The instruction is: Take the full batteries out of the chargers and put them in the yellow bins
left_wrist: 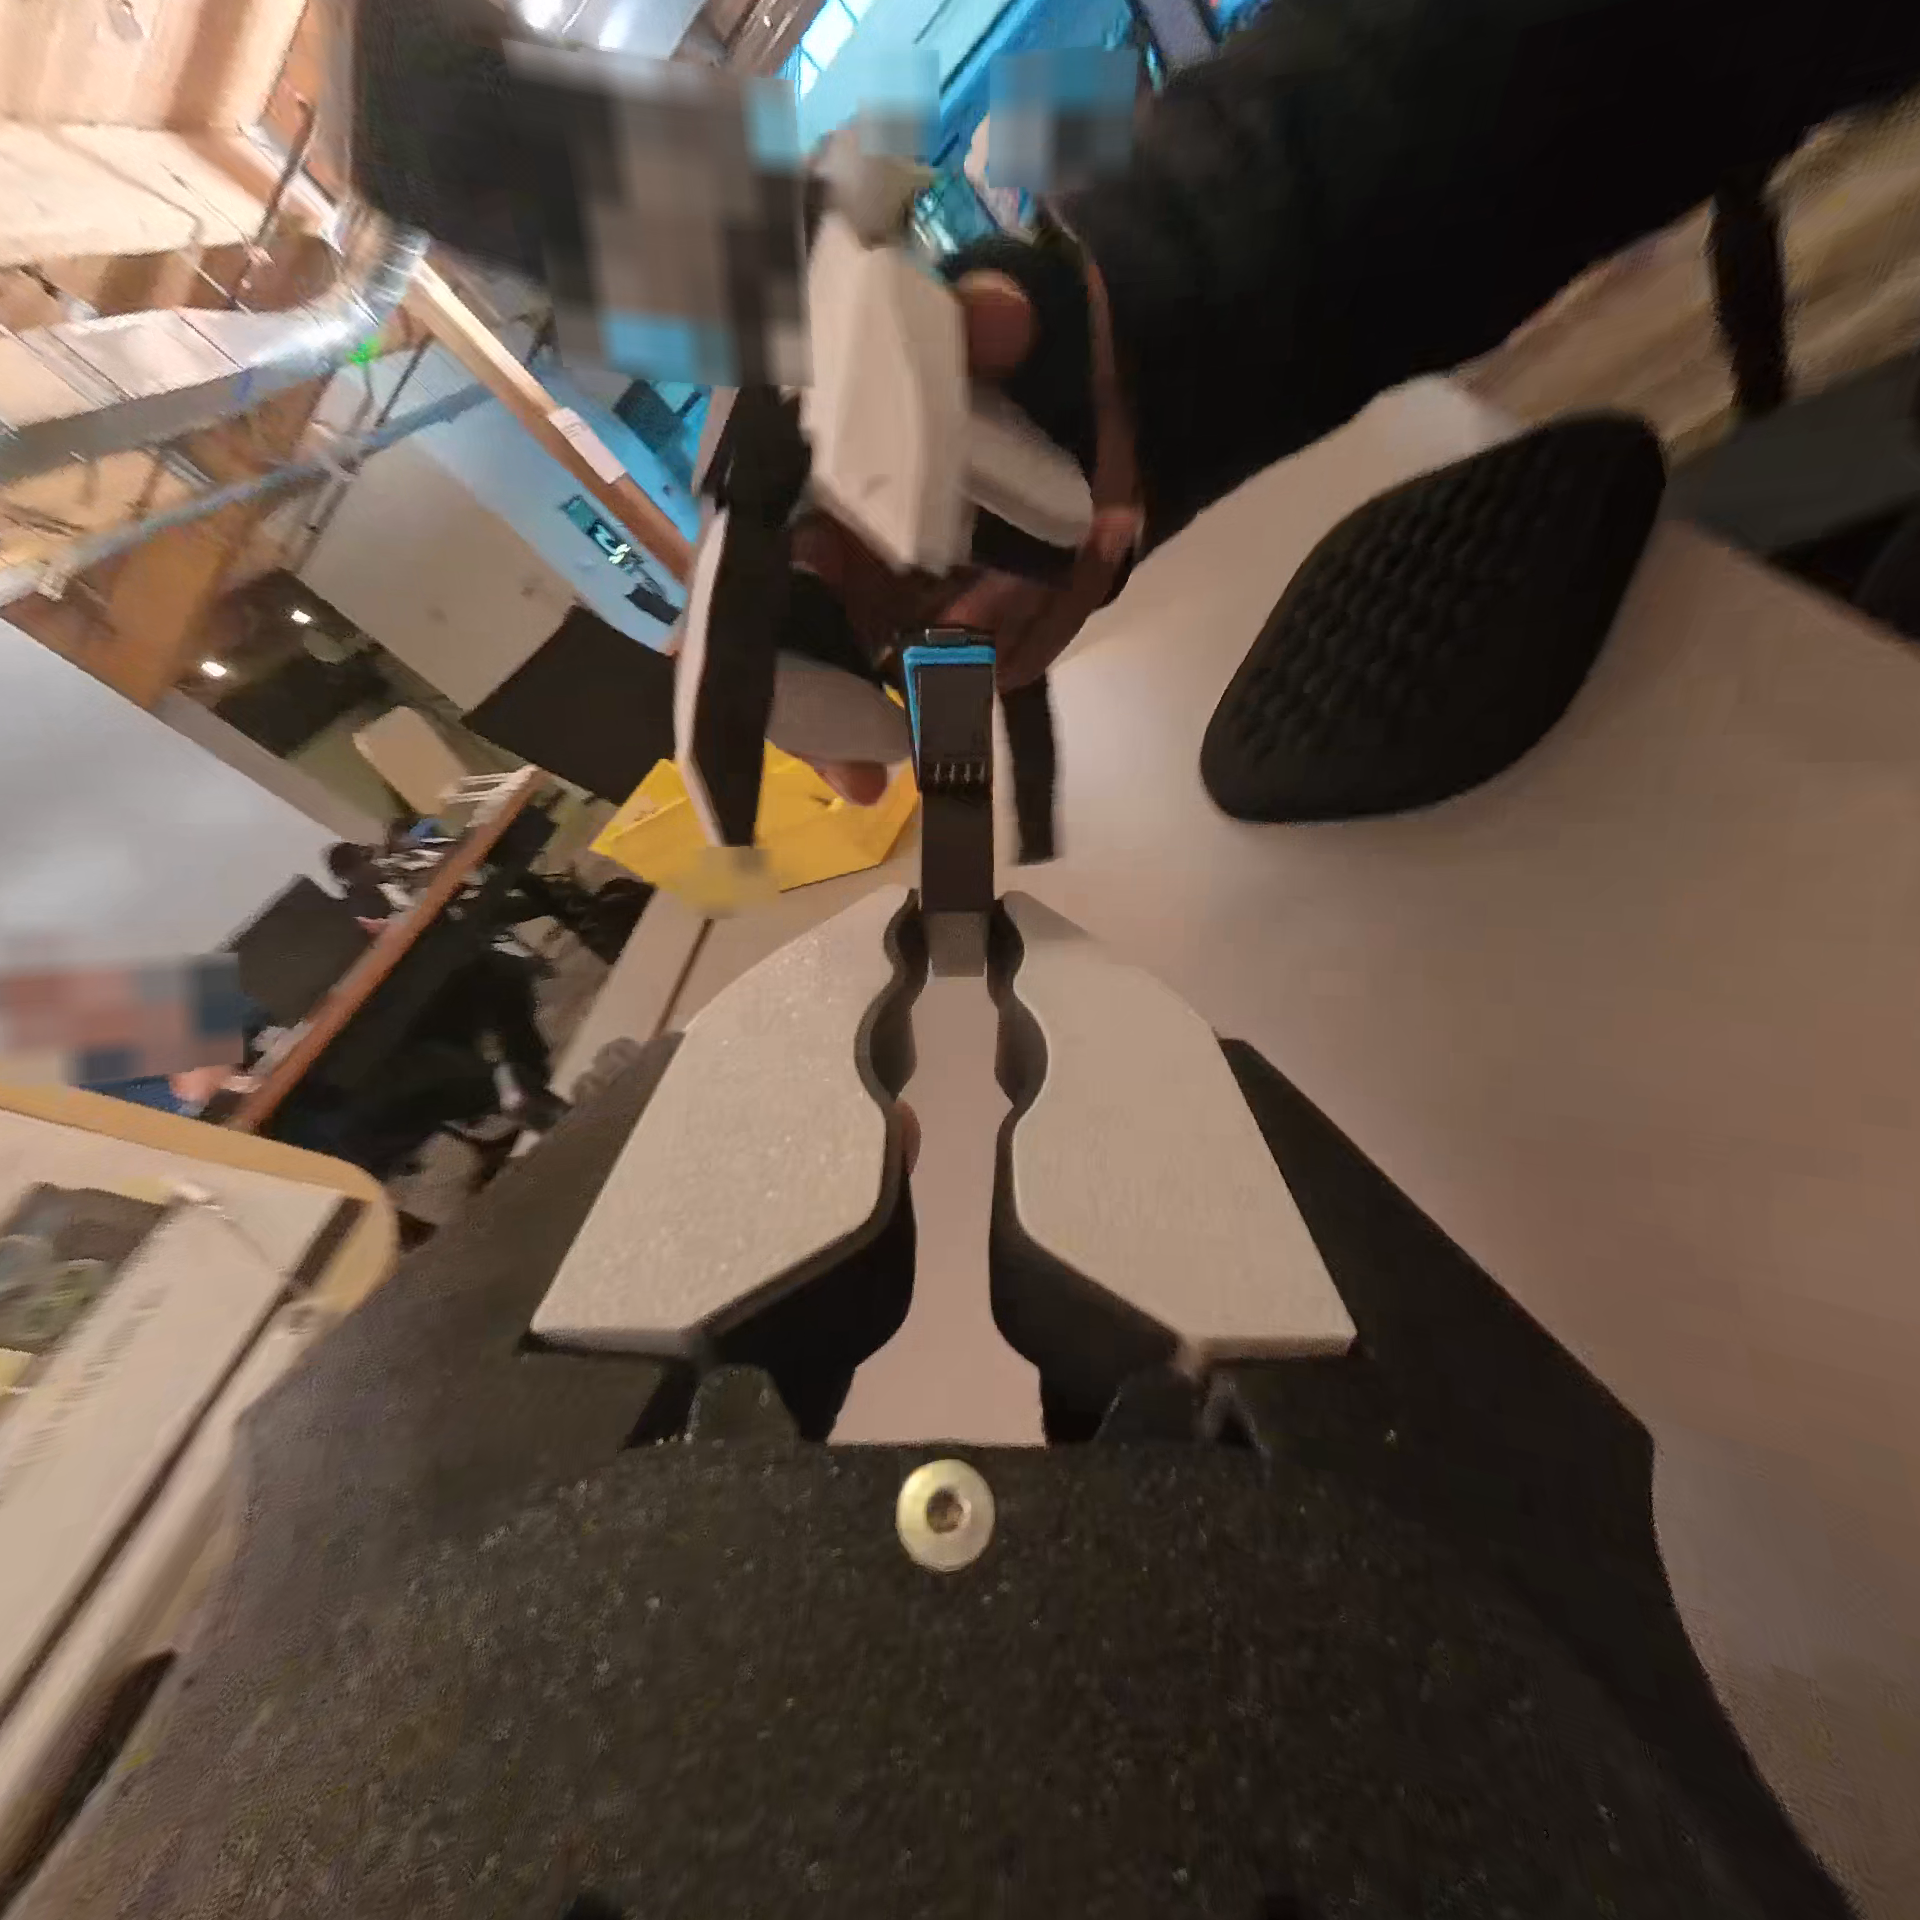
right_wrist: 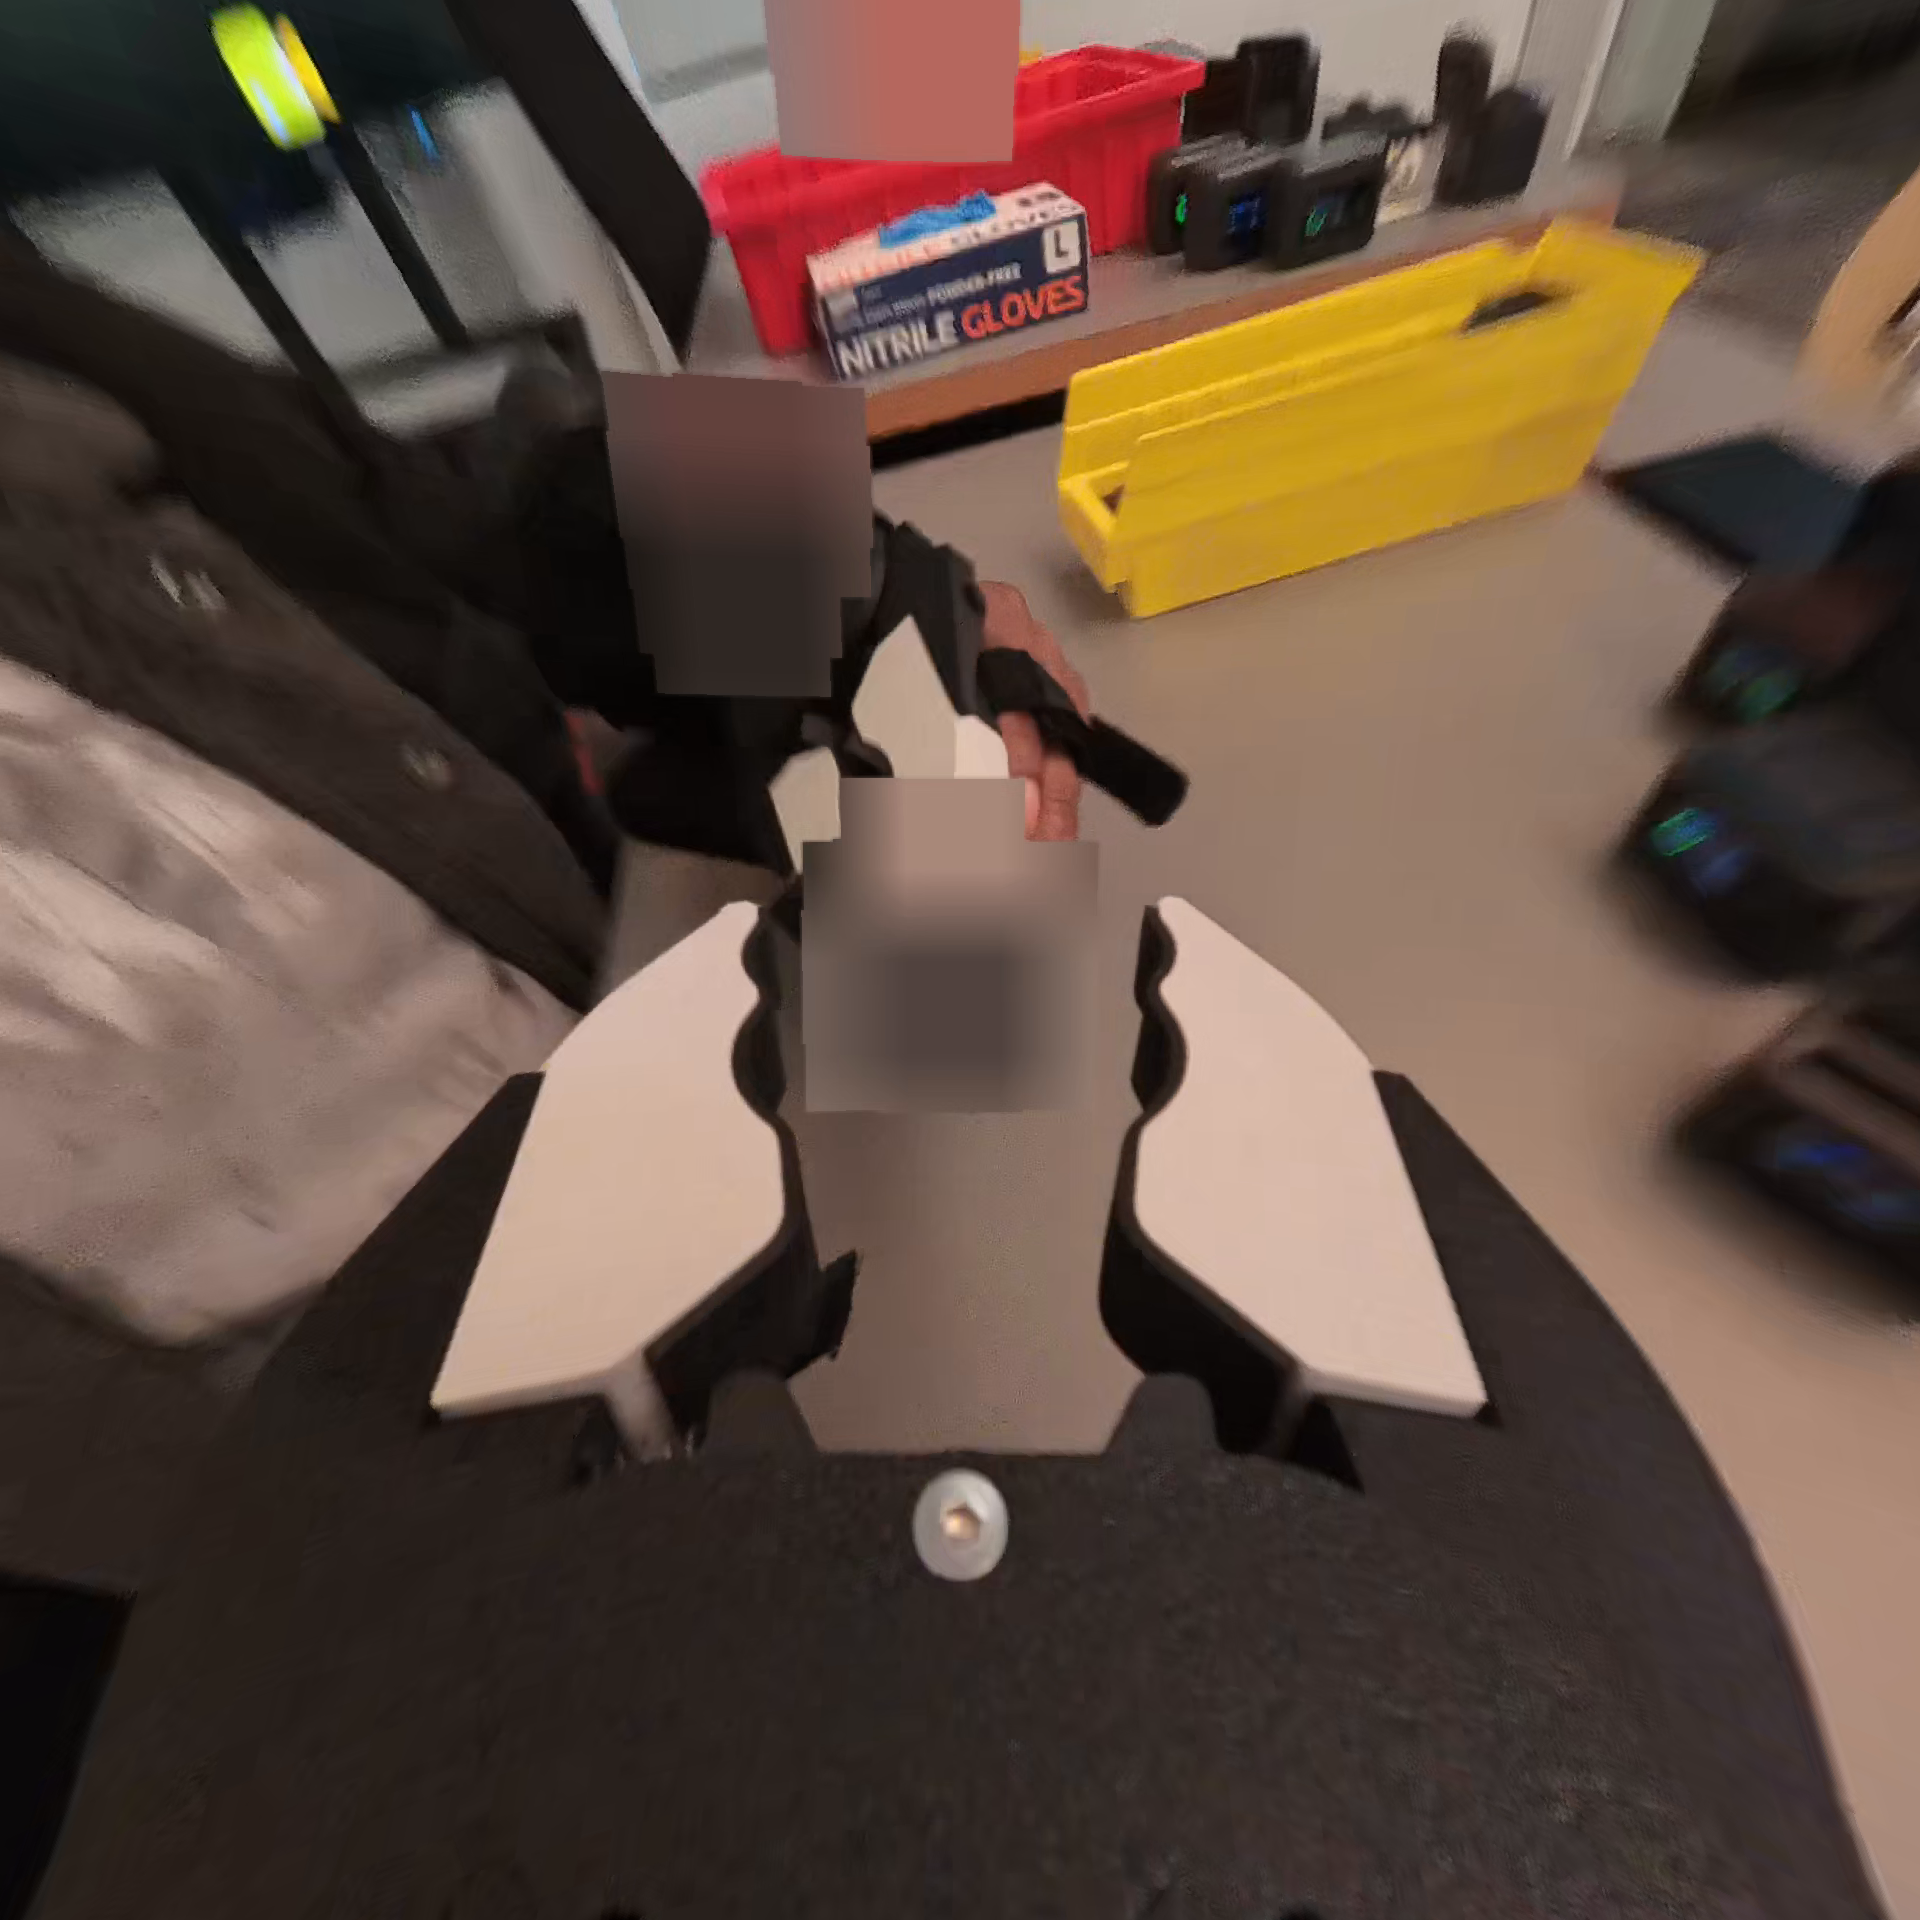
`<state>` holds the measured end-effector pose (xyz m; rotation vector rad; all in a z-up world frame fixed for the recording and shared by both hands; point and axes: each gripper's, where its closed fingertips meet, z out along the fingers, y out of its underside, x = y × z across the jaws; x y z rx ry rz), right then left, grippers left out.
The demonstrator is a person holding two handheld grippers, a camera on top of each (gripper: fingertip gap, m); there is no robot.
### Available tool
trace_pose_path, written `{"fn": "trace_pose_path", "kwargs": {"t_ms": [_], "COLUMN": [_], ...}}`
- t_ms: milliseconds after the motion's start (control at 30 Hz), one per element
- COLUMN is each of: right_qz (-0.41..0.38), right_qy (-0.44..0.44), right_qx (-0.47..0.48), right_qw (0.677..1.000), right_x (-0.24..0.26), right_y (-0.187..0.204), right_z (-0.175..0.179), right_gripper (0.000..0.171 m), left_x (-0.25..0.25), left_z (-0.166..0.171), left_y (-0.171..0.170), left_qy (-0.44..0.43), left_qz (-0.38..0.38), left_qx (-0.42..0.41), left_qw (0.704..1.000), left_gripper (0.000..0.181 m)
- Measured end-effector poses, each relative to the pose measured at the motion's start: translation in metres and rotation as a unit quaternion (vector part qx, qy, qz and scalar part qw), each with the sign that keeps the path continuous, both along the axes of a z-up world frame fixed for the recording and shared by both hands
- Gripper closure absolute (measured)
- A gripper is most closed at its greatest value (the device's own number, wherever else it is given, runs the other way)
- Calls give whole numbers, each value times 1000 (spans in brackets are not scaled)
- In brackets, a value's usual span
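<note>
The left claw (left_wrist: 956, 935) was clenched on the lower end of a slim black battery (left_wrist: 954, 790) with a blue cap, held upright above the worktop (left_wrist: 1455, 1039). It looked rigid, light and smooth, so a pinch across the flat sides seemed best. The right claw (right_wrist: 951, 914) stood released and empty. The yellow bin (right_wrist: 1351, 436) lay on the worktop, well apart.

Yellow bin (right_wrist: 1340, 436), red bin (right_wrist: 1091, 114)
</note>
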<state>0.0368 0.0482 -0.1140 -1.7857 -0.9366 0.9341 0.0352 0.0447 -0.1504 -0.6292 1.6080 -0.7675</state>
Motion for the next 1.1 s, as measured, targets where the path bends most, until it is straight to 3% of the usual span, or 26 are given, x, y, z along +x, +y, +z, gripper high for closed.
{"fn": "trace_pose_path", "kwargs": {"t_ms": [133, 233, 333, 600, 667, 833, 1100], "right_qz": [15, 20, 34, 62, 63, 79, 161], "right_qy": [-185, -266, -287, -315, -339, -434, -525], "right_qx": [182, 223, 214, 189, 200, 205, 151], "right_qw": [966, 937, 933, 928, 917, 874, 822], "right_x": [6, 1, -2, 9, 26, 78, 114], "right_y": [-5, -3, -2, 7, 24, 98, 193], "right_z": [-2, -5, -10, -16, -5, 9, -44], "right_gripper": [123, 138, 155, 157, 157, 157, 157], "left_x": [-2, -3, -2, 3, 4, 7, 11], "left_z": [9, 11, 11, -1, -1, -6, -25], "left_y": [-2, -5, -2, 8, 19, 38, 48], "left_qy": [6, 6, 1, 23, 17, 19, 41], "left_qz": [-50, -81, -81, -48, -23, 24, 58], "left_qx": [-148, -209, -229, -218, -221, -215, -156], "left_qw": [988, 974, 970, 975, 975, 976, 985], "left_gripper": [170, 170, 170, 170, 163, 166, 170]}}
